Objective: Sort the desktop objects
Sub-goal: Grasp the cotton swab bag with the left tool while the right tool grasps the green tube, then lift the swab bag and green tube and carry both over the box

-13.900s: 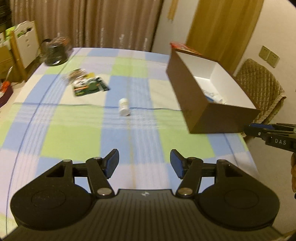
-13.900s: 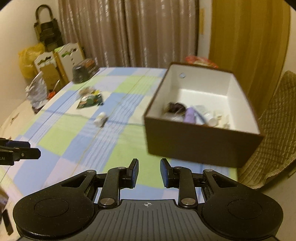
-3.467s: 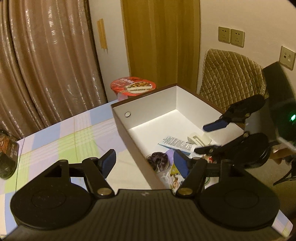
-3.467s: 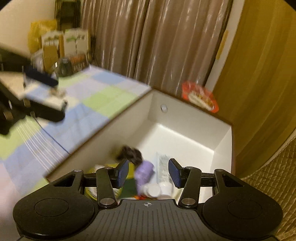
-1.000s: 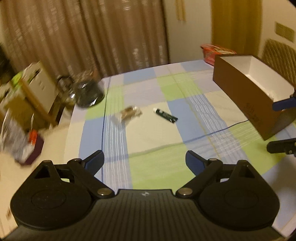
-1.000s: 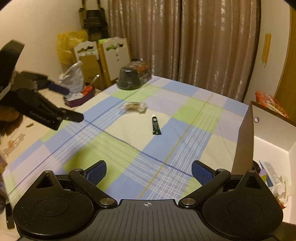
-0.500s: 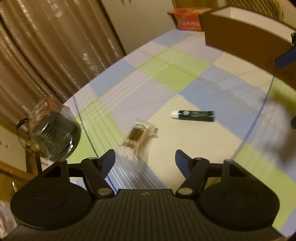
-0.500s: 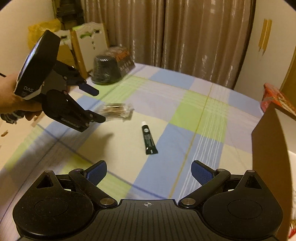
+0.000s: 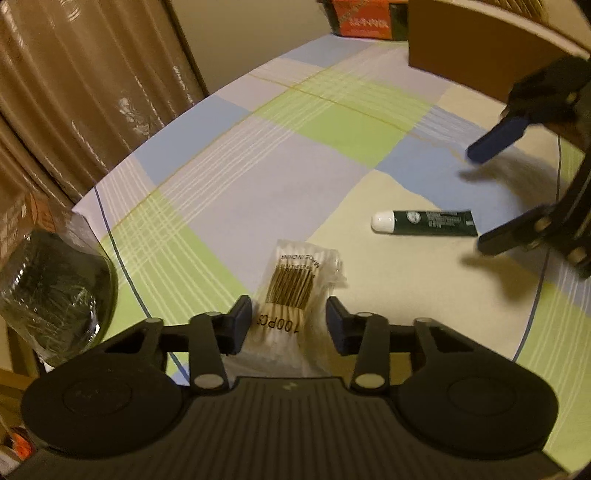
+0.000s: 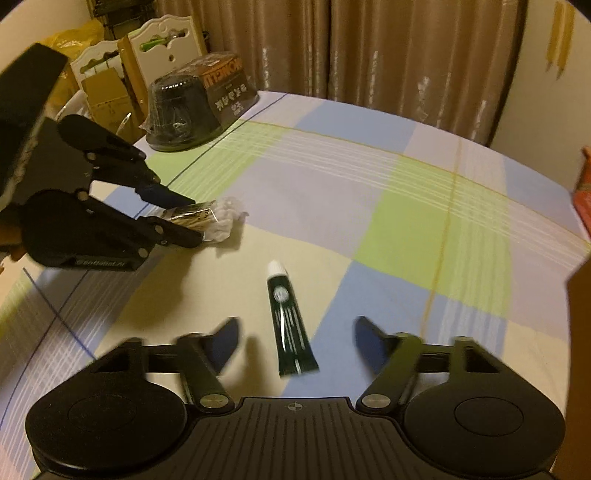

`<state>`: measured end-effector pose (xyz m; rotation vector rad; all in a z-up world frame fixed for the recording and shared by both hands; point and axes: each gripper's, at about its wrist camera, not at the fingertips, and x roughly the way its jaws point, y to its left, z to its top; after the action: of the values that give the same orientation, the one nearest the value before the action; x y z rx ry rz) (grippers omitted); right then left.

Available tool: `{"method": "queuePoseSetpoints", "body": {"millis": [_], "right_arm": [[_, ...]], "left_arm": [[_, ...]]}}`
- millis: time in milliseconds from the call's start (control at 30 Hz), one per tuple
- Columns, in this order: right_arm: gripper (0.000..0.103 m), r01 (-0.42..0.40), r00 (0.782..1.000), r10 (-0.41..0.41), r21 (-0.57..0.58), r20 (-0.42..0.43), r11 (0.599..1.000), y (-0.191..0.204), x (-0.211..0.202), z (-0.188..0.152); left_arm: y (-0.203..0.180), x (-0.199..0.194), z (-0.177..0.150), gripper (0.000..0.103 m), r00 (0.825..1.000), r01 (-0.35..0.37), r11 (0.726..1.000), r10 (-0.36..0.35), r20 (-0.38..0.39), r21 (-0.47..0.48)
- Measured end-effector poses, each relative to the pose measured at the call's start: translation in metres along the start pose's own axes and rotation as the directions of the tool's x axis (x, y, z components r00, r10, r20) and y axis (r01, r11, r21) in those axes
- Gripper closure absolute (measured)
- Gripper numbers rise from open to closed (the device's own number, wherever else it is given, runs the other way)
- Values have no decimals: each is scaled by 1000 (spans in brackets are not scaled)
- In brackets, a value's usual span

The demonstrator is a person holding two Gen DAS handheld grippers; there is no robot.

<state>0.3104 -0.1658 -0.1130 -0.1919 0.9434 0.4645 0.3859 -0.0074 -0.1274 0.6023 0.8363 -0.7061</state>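
A clear bag of cotton swabs (image 9: 295,291) lies on the checked tablecloth between the open fingers of my left gripper (image 9: 288,323); the pads stand on either side and do not touch it. The bag (image 10: 207,218) and the left gripper (image 10: 181,218) also show in the right wrist view. A dark green tube with a white cap (image 10: 290,317) lies in front of my open right gripper (image 10: 295,343), its tail end between the fingers. The tube (image 9: 424,222) and the right gripper (image 9: 480,199) show in the left wrist view.
A brown box (image 9: 480,44) stands at the table's far right, with a red-orange package (image 9: 365,18) behind it. A dark wrapped bowl (image 10: 192,107) sits at the table's left edge. Curtains hang behind the table. Cartons and furniture (image 10: 107,81) stand beyond the left edge.
Both grippers have come down close to the table. The left one now straddles the swab bag with narrower fingers. The right one has closed in on the tube and its fingers have narrowed.
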Motion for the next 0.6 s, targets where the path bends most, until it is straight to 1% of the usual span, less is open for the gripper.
{"method": "queuePoseSetpoints", "body": {"millis": [67, 100, 133, 167, 200, 267, 300, 433, 600], "right_arm": [[41, -1, 1000, 0, -19, -7, 1000, 1, 11, 6], [42, 5, 1000, -5, -35, -13, 999, 3, 17, 8], [51, 6, 1000, -7, -51, -18, 999, 5, 22, 9], [55, 3, 1000, -4, -64, -20, 998, 6, 24, 10], [56, 1, 1000, -2, -72, -18, 997, 7, 25, 10], [85, -3, 1000, 1, -82, -17, 997, 10, 24, 11], [87, 1, 1000, -3, -77, -19, 997, 10, 23, 10], [87, 9, 1000, -10, -48, -23, 999, 12, 15, 5], [87, 22, 1000, -22, 2, -14, 1000, 15, -13, -7]], "left_arm": [[0, -3, -1, 84, 1000, -7, 1000, 8, 13, -22], [0, -5, -2, 85, 1000, -6, 999, 7, 21, -37], [-1, -8, -2, 85, 1000, -3, 999, 5, 30, -53], [-1, -12, -3, 85, 999, -2, 998, 5, 37, -70], [-2, -17, -5, 85, 999, -3, 996, 7, 43, -89], [-4, -27, -8, 86, 999, -3, 992, 10, 51, -124], [-5, -31, -9, 86, 998, -3, 990, 11, 55, -141], [-11, -46, -19, 86, 998, -21, 976, 32, 50, -215], [-24, -62, -32, 86, 998, -21, 955, 36, 45, -297]]}}
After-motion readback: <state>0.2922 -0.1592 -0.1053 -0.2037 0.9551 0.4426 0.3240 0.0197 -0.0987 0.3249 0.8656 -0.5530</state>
